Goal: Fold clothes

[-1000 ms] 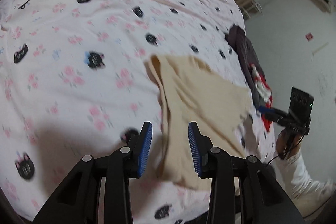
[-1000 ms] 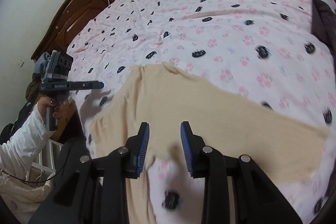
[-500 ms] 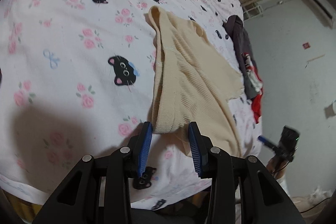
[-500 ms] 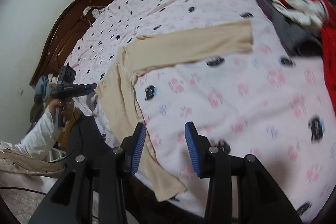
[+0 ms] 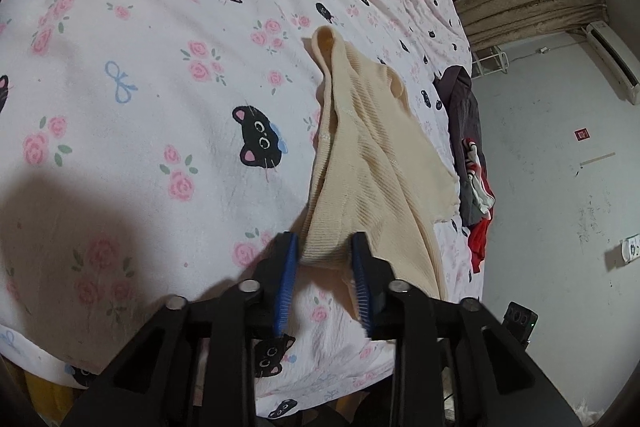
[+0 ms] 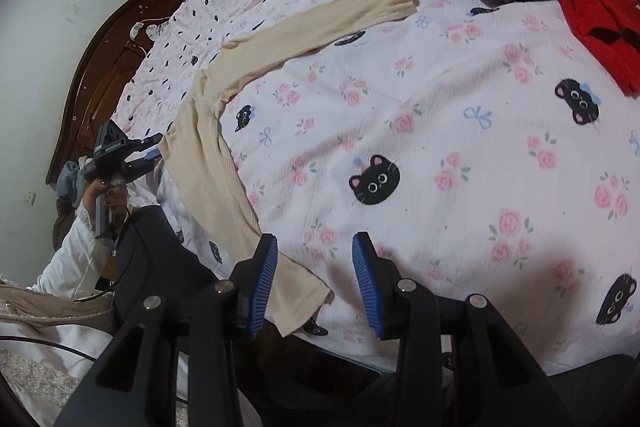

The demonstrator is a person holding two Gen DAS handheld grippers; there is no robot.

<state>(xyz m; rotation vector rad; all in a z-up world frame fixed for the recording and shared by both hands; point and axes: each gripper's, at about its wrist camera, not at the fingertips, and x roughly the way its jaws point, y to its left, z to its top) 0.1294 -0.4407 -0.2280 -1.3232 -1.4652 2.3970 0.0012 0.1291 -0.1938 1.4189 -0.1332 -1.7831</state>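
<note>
Left gripper (image 5: 324, 267) stands open astride the hem of the beige top (image 5: 372, 155) at the bed's (image 5: 120, 67) near edge, while the open right gripper (image 6: 314, 279) straddles a sleeve cuff, placing both for a fold.

left gripper (image 5: 324, 267) sits low at the bed's near edge, jaws parted around cloth; right gripper (image 6: 314, 267) hovers over that edge, jaws apart, gripping nothing.
</note>
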